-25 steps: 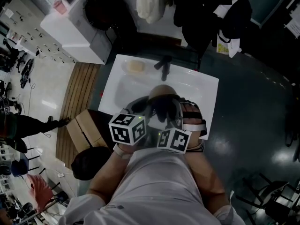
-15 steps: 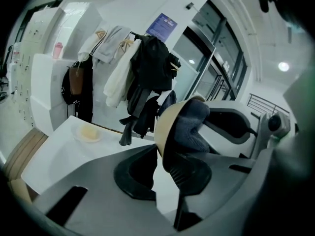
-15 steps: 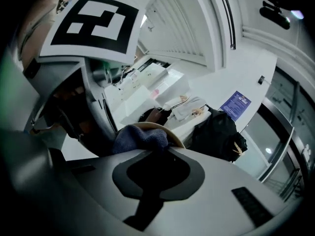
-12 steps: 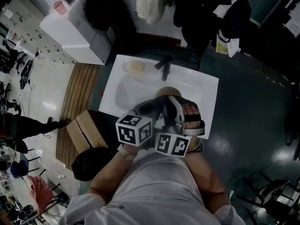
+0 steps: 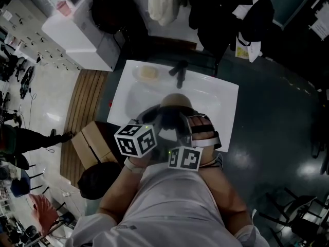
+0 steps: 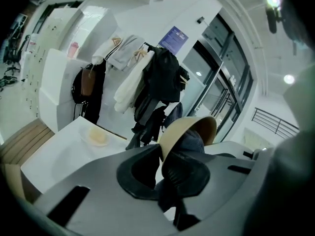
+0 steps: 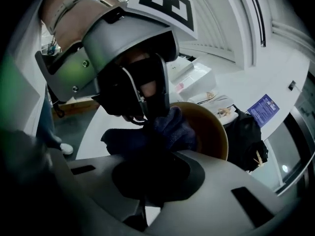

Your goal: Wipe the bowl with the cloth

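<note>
Head view first. Holding the tan round bowl (image 5: 175,99) up over the middle of the white worktop (image 5: 226,103), with the left gripper (image 5: 156,118) at its near side and the right gripper (image 5: 179,127) just beside. Compared with half a second ago, shifted a little toward the left edge of the worktop, both marker cubes and bowl together, back near the place of one second ago. Judged as one to-and-fro rubbing stroke: in the middle of the wiping, not at its end. Impossible to read the jaws from here, covered by the cubes and the hand.

Left gripper view next. Shows what is missing above: jaws clamped on the rim of the bowl (image 6: 183,128), tilted, with the dark blue cloth (image 6: 191,145) stuffed inside. Gives also the far left corner of the worktop, with a pale yellow lump on a small dish (image 6: 97,137), well apart from the bowl. Nothing here of the other pair of jaws.

Right gripper view last. Finds the jaws closed tight on the cloth (image 7: 172,129), pushing it against the inner wall of the bowl (image 7: 214,129). Catches also the left gripper (image 7: 145,113) from outside, pinching the rim from above, a thing not clear in its own view.
</note>
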`<state>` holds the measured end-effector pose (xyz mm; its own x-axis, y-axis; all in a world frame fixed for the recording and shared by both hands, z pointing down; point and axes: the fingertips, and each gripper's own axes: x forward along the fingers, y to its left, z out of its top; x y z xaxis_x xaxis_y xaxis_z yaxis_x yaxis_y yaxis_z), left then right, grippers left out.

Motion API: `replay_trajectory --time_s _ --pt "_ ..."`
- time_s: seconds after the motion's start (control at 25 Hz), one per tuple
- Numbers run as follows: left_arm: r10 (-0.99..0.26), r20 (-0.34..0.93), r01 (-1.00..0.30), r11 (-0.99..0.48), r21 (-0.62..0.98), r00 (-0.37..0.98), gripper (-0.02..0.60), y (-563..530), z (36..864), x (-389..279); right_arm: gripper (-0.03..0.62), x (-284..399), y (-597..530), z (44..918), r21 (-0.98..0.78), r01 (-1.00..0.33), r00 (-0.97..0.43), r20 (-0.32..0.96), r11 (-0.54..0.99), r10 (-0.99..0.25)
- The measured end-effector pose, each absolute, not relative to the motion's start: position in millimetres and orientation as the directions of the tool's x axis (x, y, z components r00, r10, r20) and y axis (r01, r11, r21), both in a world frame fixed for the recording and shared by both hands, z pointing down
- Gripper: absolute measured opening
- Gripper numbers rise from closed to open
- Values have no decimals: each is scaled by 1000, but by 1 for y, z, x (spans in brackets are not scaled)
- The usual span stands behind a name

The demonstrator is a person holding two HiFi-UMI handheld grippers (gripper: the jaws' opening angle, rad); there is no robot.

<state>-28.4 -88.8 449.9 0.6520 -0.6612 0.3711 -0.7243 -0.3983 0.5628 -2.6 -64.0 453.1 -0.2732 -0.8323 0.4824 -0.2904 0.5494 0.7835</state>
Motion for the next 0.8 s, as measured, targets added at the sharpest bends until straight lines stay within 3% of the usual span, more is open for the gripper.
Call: replay_trajectory --time_s 0.32,0.8 --pt "-649 394 -735 -409 540 651 31 -84 458 -29 35 18 -73 445 763 -400 -190 472 507 -861" --pt "-683 405 -758 -347 552 608 18 -99 469 -54 34 27 -66 364 698 -636 -297 170 328 -939"
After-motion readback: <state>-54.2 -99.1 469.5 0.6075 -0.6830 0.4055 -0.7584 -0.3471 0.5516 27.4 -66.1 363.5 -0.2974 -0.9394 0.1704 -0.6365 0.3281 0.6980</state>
